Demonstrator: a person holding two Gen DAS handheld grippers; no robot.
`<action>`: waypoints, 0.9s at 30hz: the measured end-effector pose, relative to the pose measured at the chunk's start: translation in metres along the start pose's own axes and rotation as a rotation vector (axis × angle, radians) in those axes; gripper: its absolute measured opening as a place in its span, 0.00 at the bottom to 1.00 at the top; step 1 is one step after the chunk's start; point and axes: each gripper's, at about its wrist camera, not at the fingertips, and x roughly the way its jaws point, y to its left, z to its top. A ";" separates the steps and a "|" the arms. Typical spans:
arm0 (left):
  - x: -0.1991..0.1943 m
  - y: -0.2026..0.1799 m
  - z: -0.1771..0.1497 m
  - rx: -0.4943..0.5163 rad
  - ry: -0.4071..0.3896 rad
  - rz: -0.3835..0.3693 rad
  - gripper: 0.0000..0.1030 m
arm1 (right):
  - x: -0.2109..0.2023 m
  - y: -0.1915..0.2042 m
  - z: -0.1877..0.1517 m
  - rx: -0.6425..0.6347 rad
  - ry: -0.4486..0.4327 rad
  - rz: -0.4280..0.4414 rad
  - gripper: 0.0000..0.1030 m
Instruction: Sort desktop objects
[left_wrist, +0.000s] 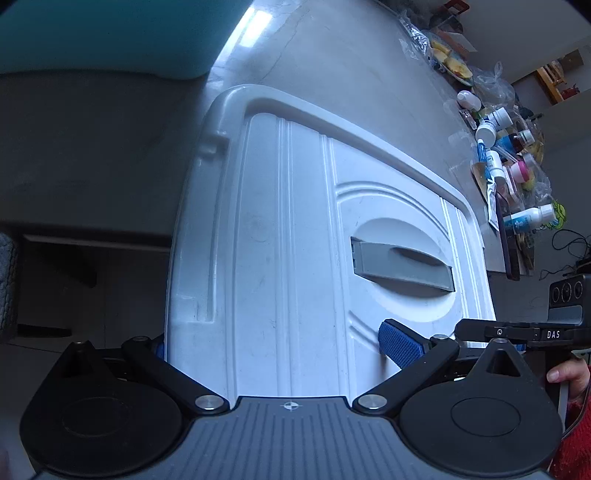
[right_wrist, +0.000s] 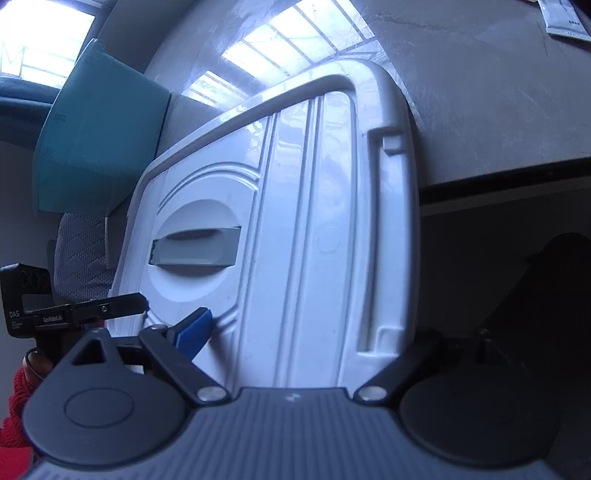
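Grey worktop (left_wrist: 354, 74): we list one white lid (left_wrist: 288, 236), both grippers (left_wrist: 273, 349) (right_wrist: 306, 332) clamping its edges; bottles (left_wrist: 517, 155) beyond.

The white lid (left_wrist: 295, 240) fills the near part of the surface (left_wrist: 351, 74) between both claws. Beyond it the grey top lies bare, until clutter of bottles (left_wrist: 509, 162) and bags crowds one edge.

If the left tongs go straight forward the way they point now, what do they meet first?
Most likely nothing new: the left tongs already straddle the white lid, one blue pad on top of it. Going on, they would slide further along the lid toward its grey handle. Depth is unclear.
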 end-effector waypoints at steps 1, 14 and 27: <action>-0.004 0.003 -0.004 0.003 -0.004 0.000 1.00 | 0.002 0.004 -0.003 -0.002 -0.005 -0.001 0.89; -0.082 0.041 -0.077 -0.013 -0.089 0.010 1.00 | 0.026 0.071 -0.043 -0.090 -0.035 0.010 0.89; -0.168 0.082 -0.157 -0.045 -0.178 0.060 1.00 | 0.068 0.134 -0.081 -0.183 -0.035 0.058 0.89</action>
